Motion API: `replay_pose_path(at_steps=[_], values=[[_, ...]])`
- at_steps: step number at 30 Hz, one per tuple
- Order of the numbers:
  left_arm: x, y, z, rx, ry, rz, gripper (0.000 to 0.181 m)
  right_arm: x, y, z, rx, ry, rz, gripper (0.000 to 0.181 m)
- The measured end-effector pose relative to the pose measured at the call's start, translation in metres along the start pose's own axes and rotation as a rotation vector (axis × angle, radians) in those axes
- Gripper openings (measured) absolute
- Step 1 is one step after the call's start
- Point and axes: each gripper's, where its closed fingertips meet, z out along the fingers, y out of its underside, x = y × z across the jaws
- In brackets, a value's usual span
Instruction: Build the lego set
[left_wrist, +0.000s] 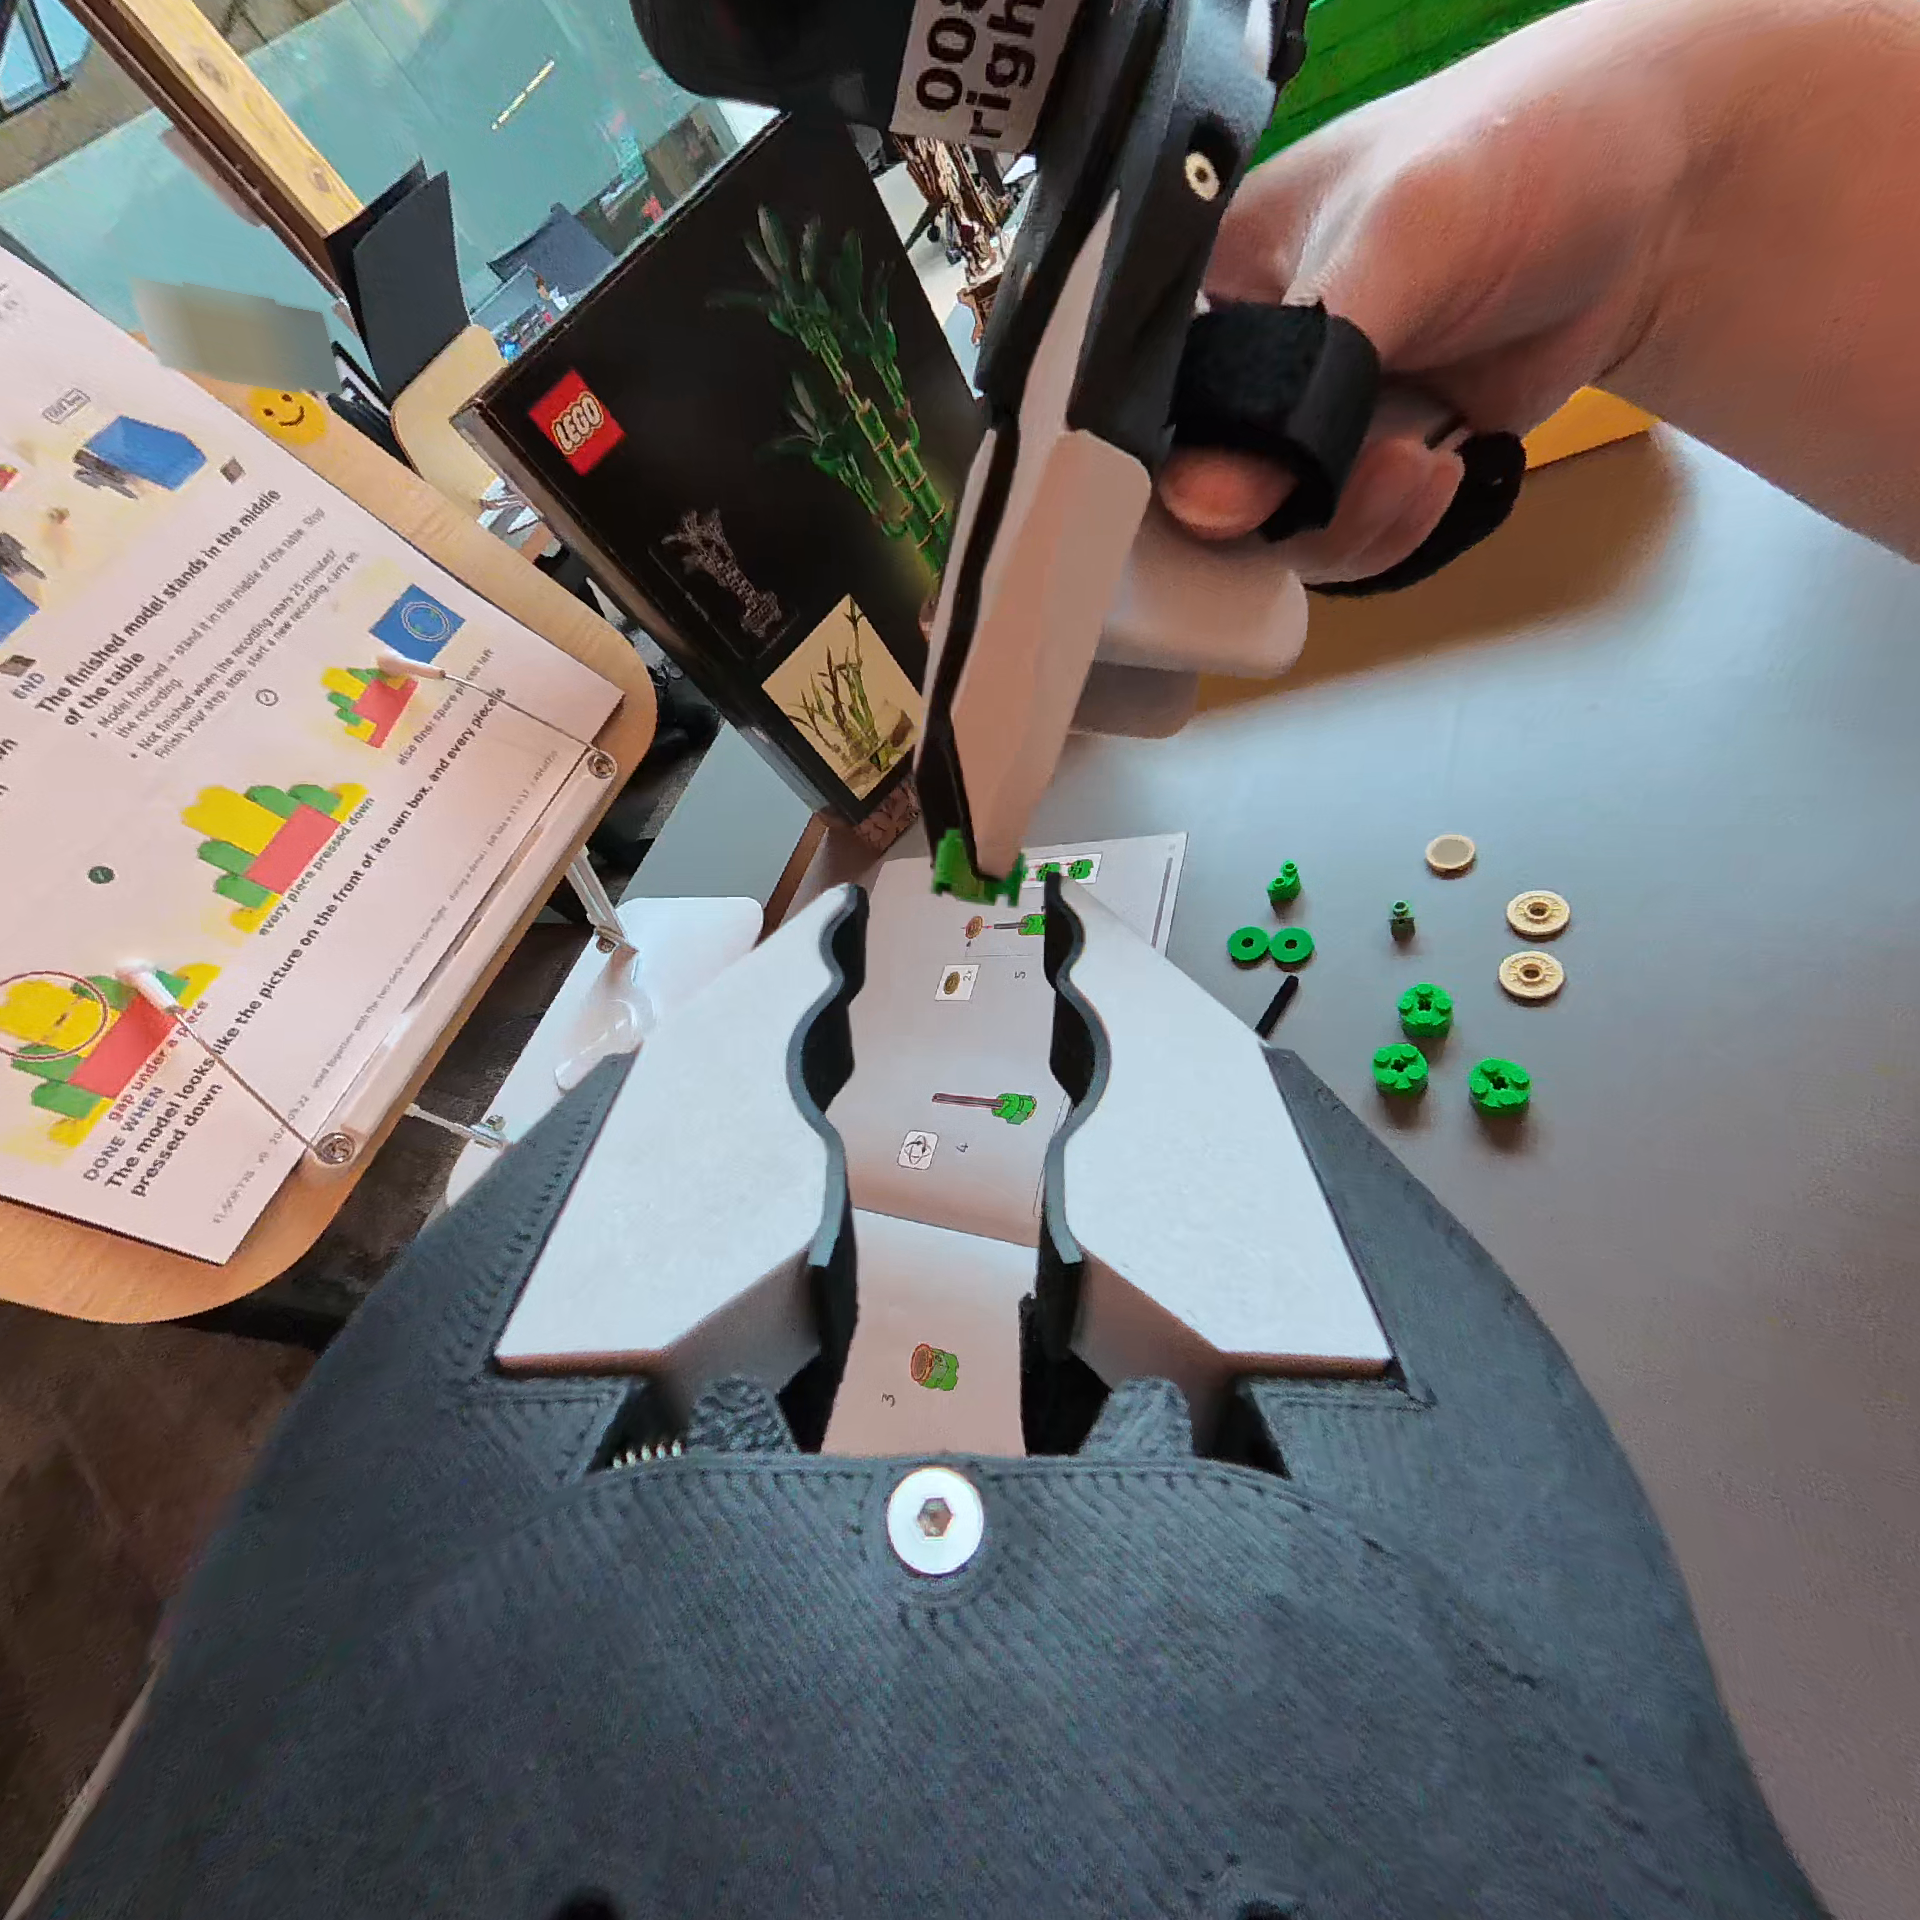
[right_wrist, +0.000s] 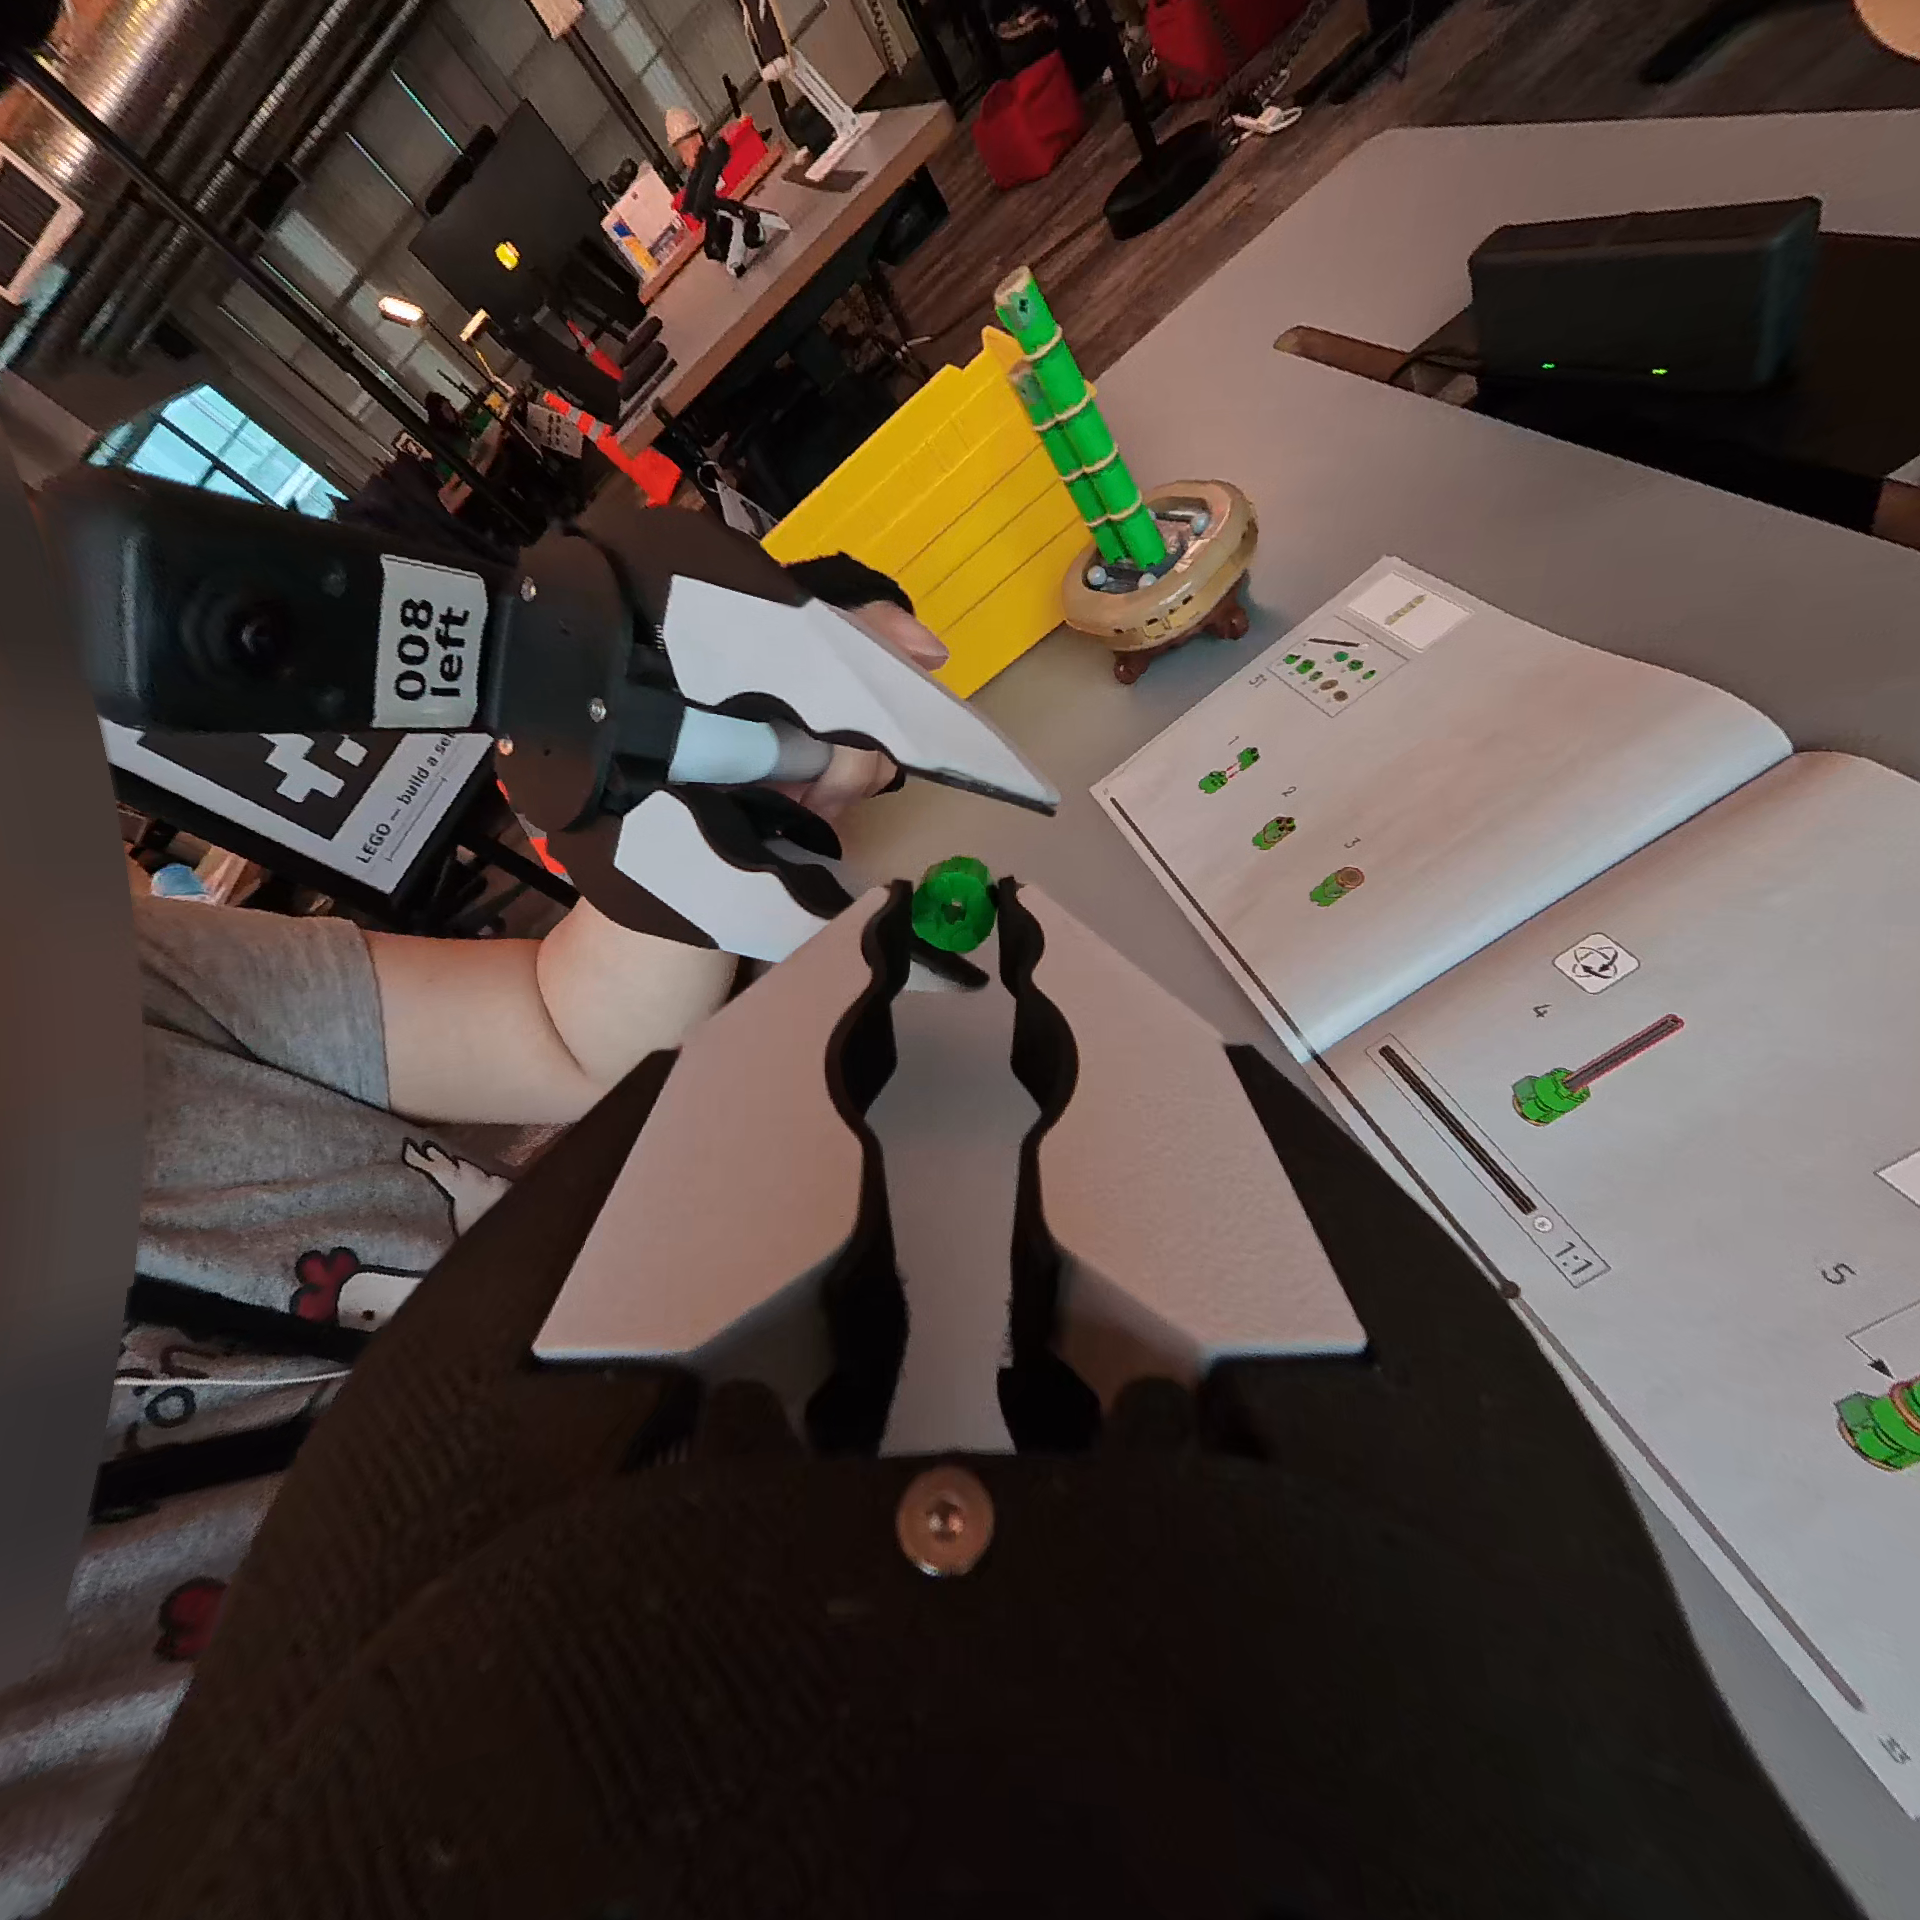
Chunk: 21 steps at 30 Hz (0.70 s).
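My right gripper (right_wrist: 954, 891) is shut on a green round Lego piece (right_wrist: 951, 914) at its fingertips. In the left wrist view it (left_wrist: 982, 847) comes down from above with the green piece (left_wrist: 961, 881). My left gripper (left_wrist: 954, 902) is open and empty, its fingertips on either side of that piece and just short of it. It also shows in the right wrist view (right_wrist: 925, 836), wide open. The open instruction booklet (left_wrist: 935, 1153) lies under both grippers. A partly built green bamboo stalk (right_wrist: 1086, 457) stands in a tan pot (right_wrist: 1169, 592).
Loose pieces lie right of the booklet: green round bricks (left_wrist: 1423, 1010), flat green rounds (left_wrist: 1268, 943), tan round plates (left_wrist: 1536, 914), a black axle (left_wrist: 1276, 1006). The Lego box (left_wrist: 748, 468) stands behind, an instruction sheet on a stand (left_wrist: 260, 831) at left, and a yellow bin (right_wrist: 935, 520) by the pot. My two grippers' fingertips are within a few centimetres of each other. The tan pot (right_wrist: 1169, 592) is about equally far from each gripper, around 30 cm.
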Motion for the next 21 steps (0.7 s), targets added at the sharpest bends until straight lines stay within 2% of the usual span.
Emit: replay_pose_path(at_steps=[11, 16, 19, 21], values=[[0.006, 0.007, 0.001, -0.042, 0.024, 0.046, 0.014, 0.003, 0.004, 0.005, -0.03, 0.031, -0.005, 0.015], [0.006, 0.01, 0.001, -0.063, 0.023, 0.06, 0.014, 0.005, 0.005, 0.007, -0.035, 0.043, -0.024, 0.016], [0.0, 0.012, -0.003, -0.069, 0.006, 0.058, 0.014, 0.005, -0.001, 0.006, -0.006, 0.072, -0.085, 0.033], [-0.011, 0.014, -0.01, -0.073, -0.028, 0.048, 0.014, 0.006, -0.006, 0.004, 0.015, 0.099, -0.162, 0.037]])
